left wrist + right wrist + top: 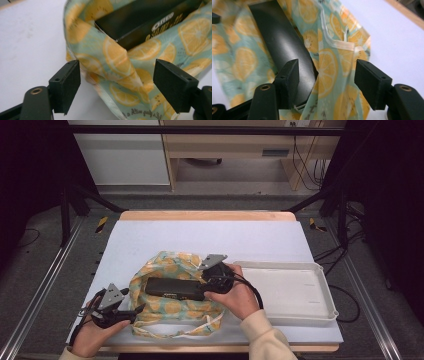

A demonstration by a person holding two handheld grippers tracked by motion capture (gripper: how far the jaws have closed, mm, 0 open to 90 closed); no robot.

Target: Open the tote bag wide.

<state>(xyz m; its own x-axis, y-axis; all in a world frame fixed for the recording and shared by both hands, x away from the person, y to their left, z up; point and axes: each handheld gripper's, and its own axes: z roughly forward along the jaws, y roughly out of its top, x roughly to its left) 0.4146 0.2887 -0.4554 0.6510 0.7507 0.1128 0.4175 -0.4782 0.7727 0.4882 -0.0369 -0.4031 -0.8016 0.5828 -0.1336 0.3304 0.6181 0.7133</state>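
Lemon-print bag (pixel 172 302) lies on the worktop (pixel 150 240), just left of the white tray (pixel 320 312). A dark biscuit box (pixel 175 288) sits in the bag's mouth. The bag looks like thin, limp plastic film, likely light and slippery; best taken at a folded edge or the handle loop. The box is stiff.

Left claw (pixel 116 82) is open, the bag's corner fold between its pads, unpinched. Right claw (pixel 327 83) is open, straddling the box end and bag edge.

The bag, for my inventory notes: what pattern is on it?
Yellow lemon slices on pale green bag, clearest in the left gripper view.
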